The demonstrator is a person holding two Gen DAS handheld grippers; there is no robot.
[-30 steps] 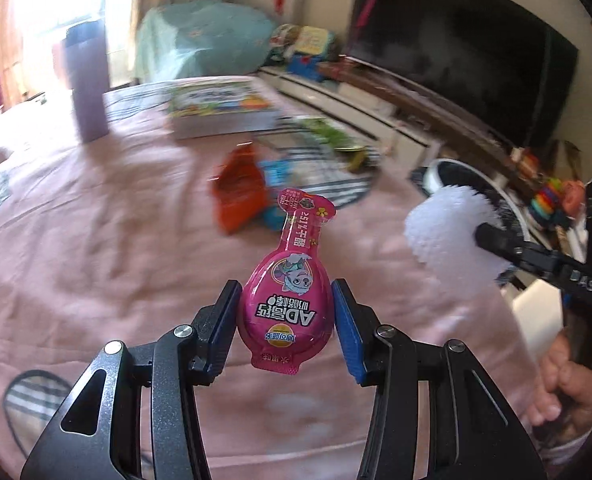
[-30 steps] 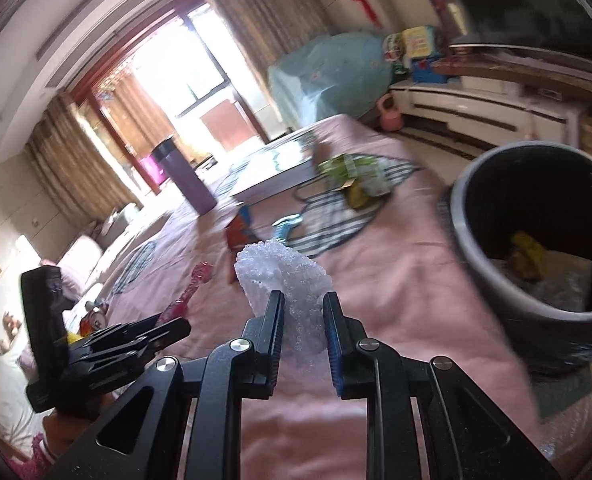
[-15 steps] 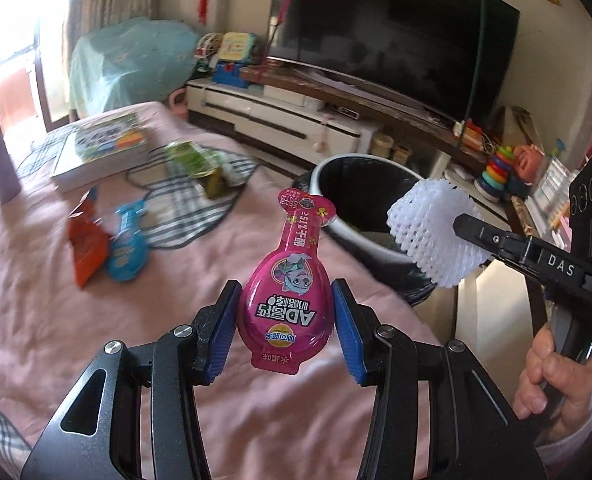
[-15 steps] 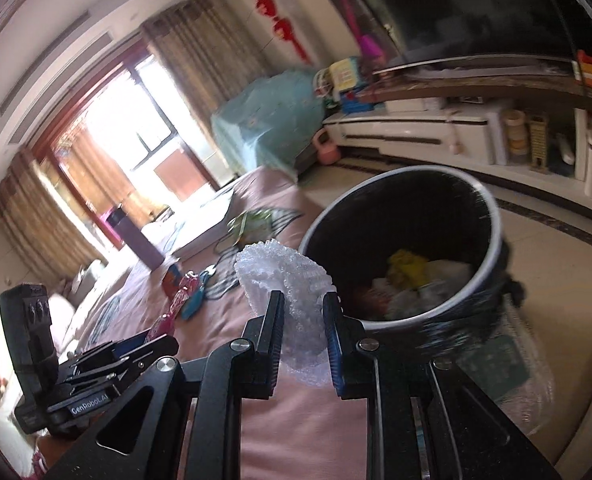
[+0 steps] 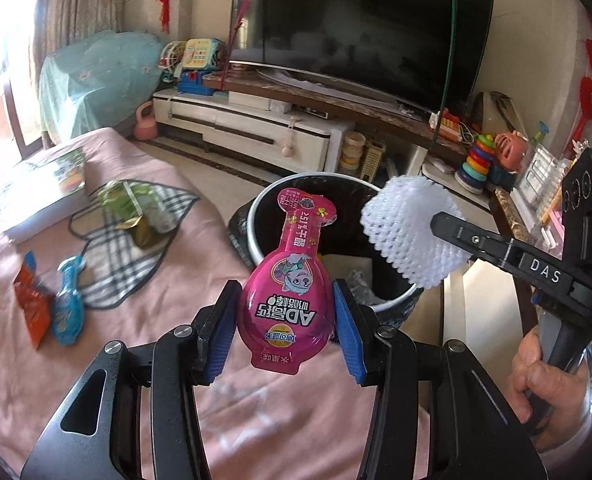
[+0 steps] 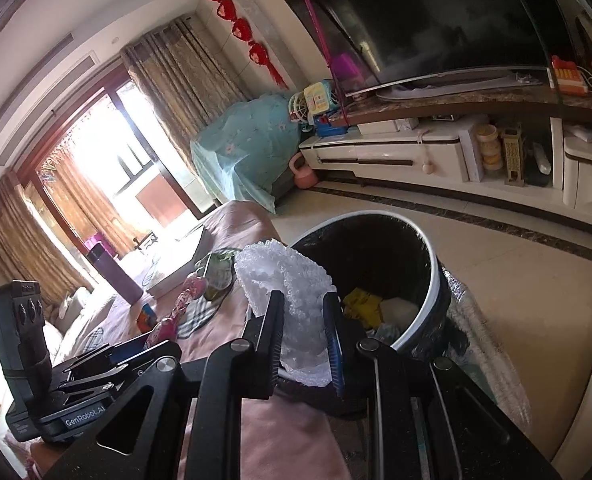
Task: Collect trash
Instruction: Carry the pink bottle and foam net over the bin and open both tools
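Trash in hand counts two pieces. The left gripper [image 5: 284, 322] clamps one glossy pink pouch [image 5: 288, 292], bulb-shaped with a narrow flat neck, upright over the pink cloth [image 5: 96, 360] just short of the bin [image 5: 395, 300]. The right gripper [image 6: 303, 334] squeezes one white foam net [image 6: 292, 280], a soft meshed sleeve, beside the bin's rim. One round black bin with a white rim holds crumpled scraps. On the cloth lie three more wrappers: orange [image 5: 32, 304], blue [image 5: 68, 300], green [image 5: 130, 200].

Both wrist views toward bin [image 5: 391, 300] [image 6: 427, 248]
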